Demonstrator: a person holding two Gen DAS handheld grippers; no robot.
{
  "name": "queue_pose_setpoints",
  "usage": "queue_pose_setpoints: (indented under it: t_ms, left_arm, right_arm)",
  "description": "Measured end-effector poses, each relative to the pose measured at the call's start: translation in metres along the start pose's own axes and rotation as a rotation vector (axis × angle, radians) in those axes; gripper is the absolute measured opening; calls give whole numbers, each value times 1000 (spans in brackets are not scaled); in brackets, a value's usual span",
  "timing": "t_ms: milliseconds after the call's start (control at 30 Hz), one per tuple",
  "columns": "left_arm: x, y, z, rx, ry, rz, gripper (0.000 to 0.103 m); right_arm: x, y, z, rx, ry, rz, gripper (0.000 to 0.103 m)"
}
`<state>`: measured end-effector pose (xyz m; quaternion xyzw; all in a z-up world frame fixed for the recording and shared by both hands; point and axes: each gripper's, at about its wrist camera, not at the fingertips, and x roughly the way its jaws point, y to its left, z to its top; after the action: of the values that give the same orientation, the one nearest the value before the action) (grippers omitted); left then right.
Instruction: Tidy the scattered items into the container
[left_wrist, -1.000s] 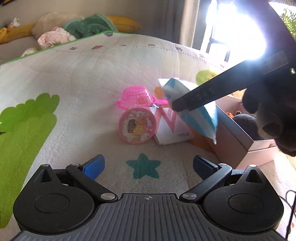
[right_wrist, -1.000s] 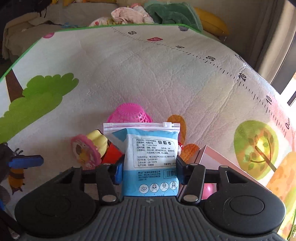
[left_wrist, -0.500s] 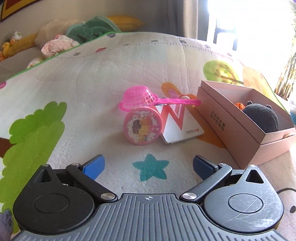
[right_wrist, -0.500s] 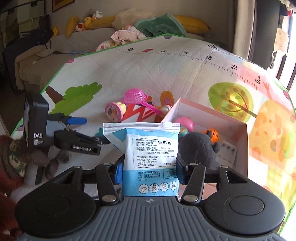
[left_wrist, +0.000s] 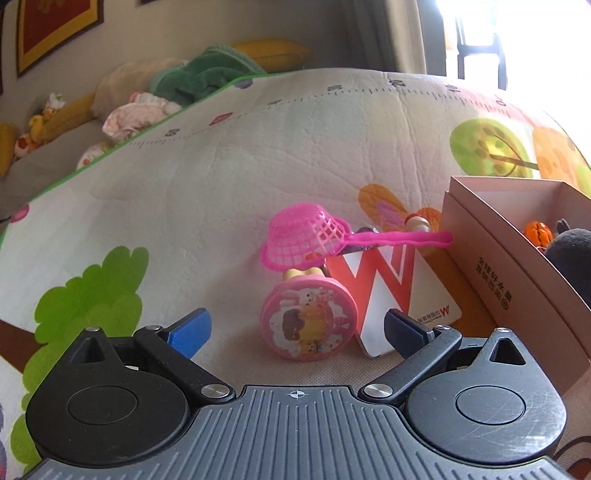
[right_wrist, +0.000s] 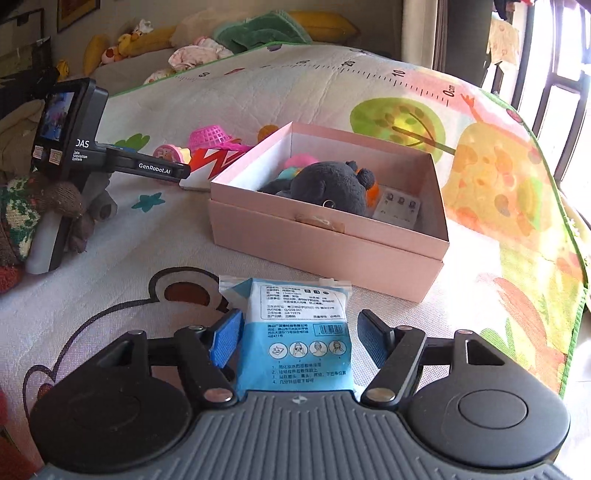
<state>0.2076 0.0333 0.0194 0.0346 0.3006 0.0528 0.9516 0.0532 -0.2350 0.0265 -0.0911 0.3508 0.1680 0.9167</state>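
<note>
A blue-and-white sealed packet (right_wrist: 291, 306) lies on the play mat just in front of the pink cardboard box (right_wrist: 321, 236). My right gripper (right_wrist: 299, 332) straddles it with its jaws opening; the right pad stands clear of the packet. The box holds a black plush toy (right_wrist: 328, 184) and other small items. My left gripper (left_wrist: 297, 328) is open, low over the mat, with a round pink toy (left_wrist: 308, 325) just ahead between its fingers. Behind that toy lie a pink plastic sieve (left_wrist: 299, 240) and a white card with a red W (left_wrist: 391, 291), left of the box (left_wrist: 491, 266).
In the right wrist view the left gripper's body (right_wrist: 74, 129) and a gloved hand (right_wrist: 55, 199) stand at the left. The mat's green edge (right_wrist: 576, 295) drops off at the right. Cushions and soft toys (right_wrist: 258, 29) lie beyond the mat's far edge.
My right gripper carried the packet from over the toys to the mat before the box, then spread its jaws off it. My left gripper moved closer to the round pink toy.
</note>
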Motion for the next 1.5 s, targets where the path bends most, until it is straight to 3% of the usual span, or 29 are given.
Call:
queue_pose_setpoints:
  t_ms: [33, 167, 233, 433, 633, 800, 933, 1133, 1233, 1333, 1500]
  left_arm:
    - [3, 0, -1, 1, 4, 6, 101]
    - [5, 1, 0, 8, 0, -12, 71]
    - [2, 1, 1, 30, -7, -7, 61]
    - [-36, 4, -13, 106, 8, -72, 61]
    - [-99, -4, -30, 196, 93, -284, 61]
    - [-127, -20, -49, 286, 169, -397, 61]
    - [-131, -28, -62, 310, 171, -379, 63]
    - [-139, -30, -81, 276, 156, -381, 93]
    - [-142, -31, -87, 241, 117, -354, 94]
    - [-140, -26, -89, 146, 96, -343, 96]
    - [-127, -14, -93, 12, 131, -358, 99]
  right_arm:
    - [-1, 0, -2, -1, -6, -9, 74]
    - [-1, -1, -5, 5, -9, -37, 77]
    - [-2, -1, -7, 11, -11, -41, 77]
    - [-1, -1, -7, 24, -19, -56, 81]
    - [4, 1, -6, 24, -21, -61, 83]
    - [2, 6, -6, 26, -39, -54, 84]
    - [-4, 8, -10, 32, -60, -57, 86]
    - [-11, 6, -24, 47, -80, -92, 95]
    - [-10, 3, -30, 102, -80, -82, 96]
    - [-5, 2, -36, 186, -72, -42, 96]
    - [-3, 19, -42, 199, -76, 40, 97]
